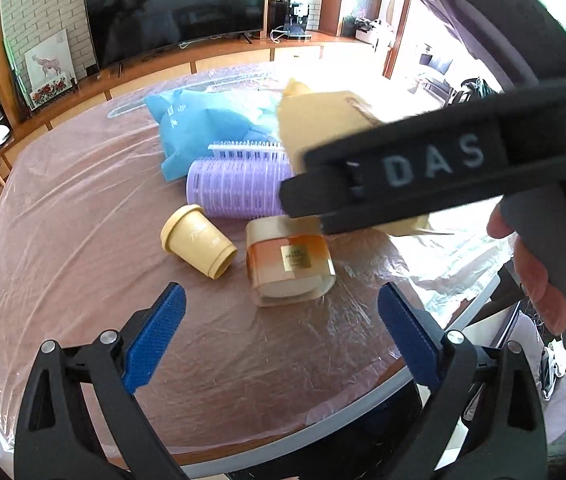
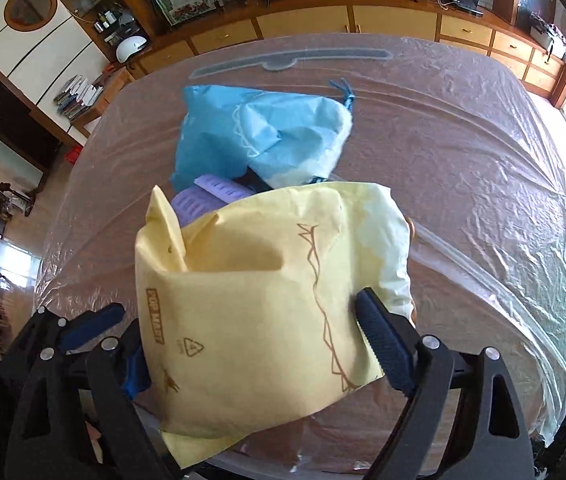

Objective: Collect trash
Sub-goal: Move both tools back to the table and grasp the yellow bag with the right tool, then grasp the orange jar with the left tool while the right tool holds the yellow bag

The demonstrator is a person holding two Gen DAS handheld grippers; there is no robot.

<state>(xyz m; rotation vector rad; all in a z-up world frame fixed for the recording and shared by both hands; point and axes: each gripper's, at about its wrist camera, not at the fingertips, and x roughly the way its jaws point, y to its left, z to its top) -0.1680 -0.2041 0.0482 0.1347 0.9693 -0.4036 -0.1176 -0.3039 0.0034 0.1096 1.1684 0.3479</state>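
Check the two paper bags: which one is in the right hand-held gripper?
The yellow bag, sitting between the right hand-held gripper fingers. The blue bag lies farther back on the table, untouched.

Both grippers are showing black frames with silver round screws and ribbed blue pads [image 1: 155,332] on the fingers. The right gripper [image 2: 251,344] is carrying grey letters "DAS" on its black body.

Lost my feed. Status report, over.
Left gripper open, empty, above amber jar. Right gripper shut on yellow bag. Bag hides hair roller.
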